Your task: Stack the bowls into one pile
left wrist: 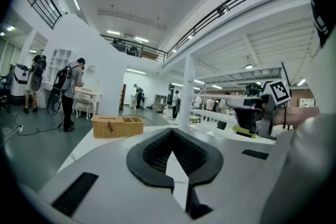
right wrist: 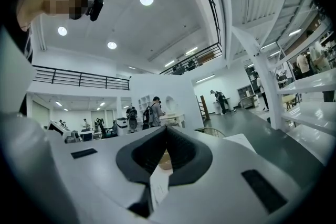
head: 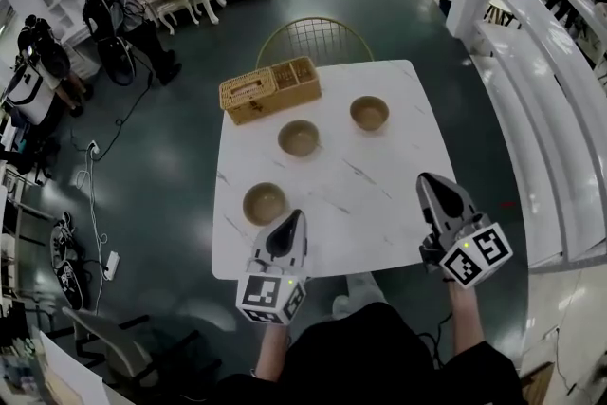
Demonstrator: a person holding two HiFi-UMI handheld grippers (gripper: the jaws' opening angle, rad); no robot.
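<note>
Wicker basket [head: 270, 90] behind 3 separate bowls [head: 299, 138]; L gripper [head: 297, 216], R gripper [head: 425, 178] fingers together.

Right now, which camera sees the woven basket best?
The head view: it looks down on the whole woven basket, showing its lid and open compartments near the far edge of the table. The left gripper view shows just its side, low and far away. The right gripper view doesn't show it at all.

That bench [head: 379, 194]: white marble look, grey-veined, smooth, faint sheen. On it, 3 bowls [head: 265, 202] [head: 299, 138] [head: 369, 112], tan, matt. At the bench's far edge, basket [head: 270, 90], rough woven wicker. Left claw [head: 297, 215], right claw [head: 424, 177]: matt grey plastic, ribbed black pads [left wrist: 152, 157].
</note>
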